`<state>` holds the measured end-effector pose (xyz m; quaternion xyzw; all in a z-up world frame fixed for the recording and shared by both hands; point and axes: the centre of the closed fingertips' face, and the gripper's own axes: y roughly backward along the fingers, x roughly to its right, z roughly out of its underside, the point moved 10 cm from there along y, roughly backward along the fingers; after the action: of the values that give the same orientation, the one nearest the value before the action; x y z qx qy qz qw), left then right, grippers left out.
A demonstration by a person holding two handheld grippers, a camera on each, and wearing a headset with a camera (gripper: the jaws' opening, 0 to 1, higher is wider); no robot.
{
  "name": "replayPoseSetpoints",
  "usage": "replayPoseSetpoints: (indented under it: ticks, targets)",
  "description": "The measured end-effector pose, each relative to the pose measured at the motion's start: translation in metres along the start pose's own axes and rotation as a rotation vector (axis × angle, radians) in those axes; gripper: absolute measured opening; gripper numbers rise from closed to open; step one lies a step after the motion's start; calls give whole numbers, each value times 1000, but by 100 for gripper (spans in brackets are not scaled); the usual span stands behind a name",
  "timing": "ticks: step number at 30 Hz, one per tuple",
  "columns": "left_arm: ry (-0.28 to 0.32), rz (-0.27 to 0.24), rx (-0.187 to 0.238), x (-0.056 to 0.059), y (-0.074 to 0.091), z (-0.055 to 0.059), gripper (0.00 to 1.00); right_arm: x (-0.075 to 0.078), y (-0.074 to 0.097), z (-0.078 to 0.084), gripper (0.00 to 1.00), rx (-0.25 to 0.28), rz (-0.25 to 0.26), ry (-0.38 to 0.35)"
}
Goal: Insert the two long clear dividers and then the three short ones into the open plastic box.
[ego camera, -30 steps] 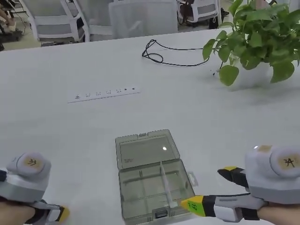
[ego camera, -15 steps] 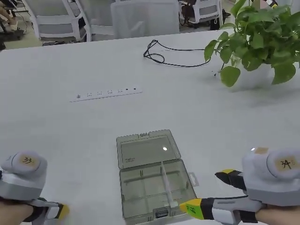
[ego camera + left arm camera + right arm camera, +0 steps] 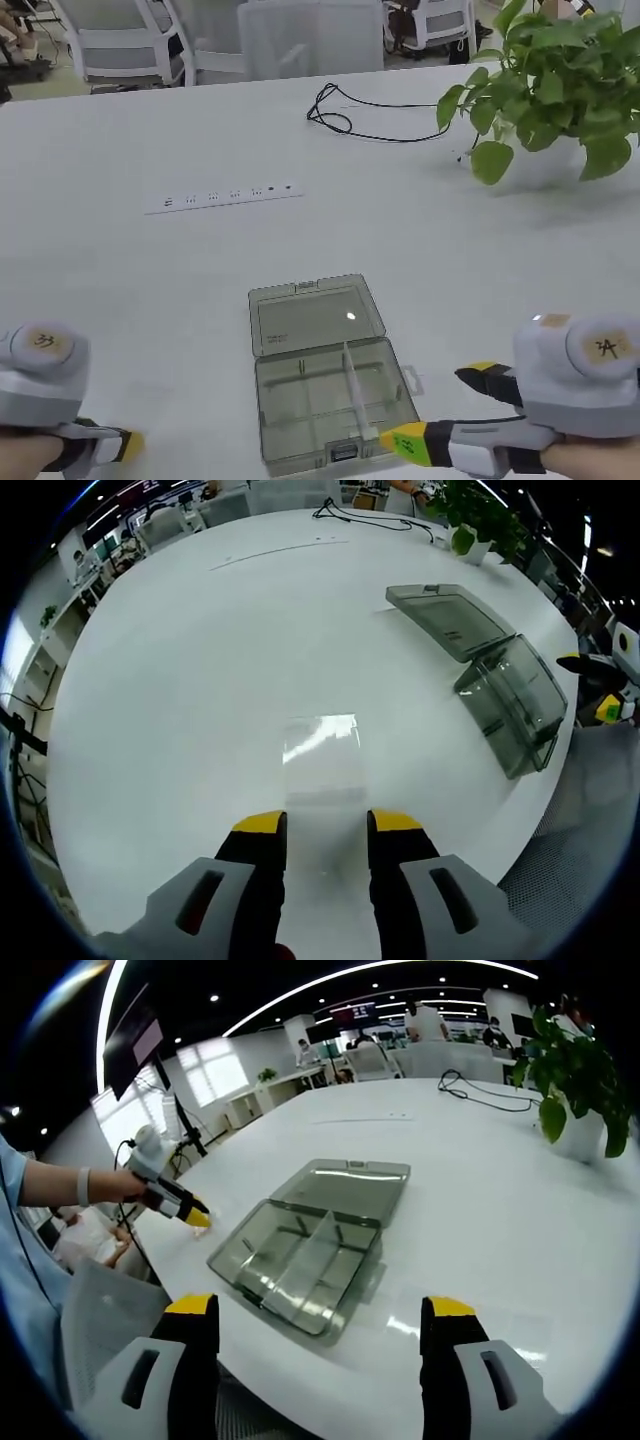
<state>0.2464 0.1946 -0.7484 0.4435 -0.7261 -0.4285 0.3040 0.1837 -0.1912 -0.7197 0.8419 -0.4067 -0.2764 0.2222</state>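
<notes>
Leftward and lower than a second ago sits the left gripper. On the white desk the open plastic box lies near centre, one long divider upright inside. Right of it, the right gripper has its fingers spread wide, empty. The left fingers are apart too, and empty, with a clear divider flat just beyond them.

I see a white power strip at eleven o'clock on the white table, a looped black cable at twelve, and a potted plant at two.
</notes>
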Motion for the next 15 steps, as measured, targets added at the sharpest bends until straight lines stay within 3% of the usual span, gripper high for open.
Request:
replayPoseSetpoints:
  ticks: [15]
  targets:
    - [14,28,74,3,11,-3,30,-4,-4,-4,82,3,-13,0]
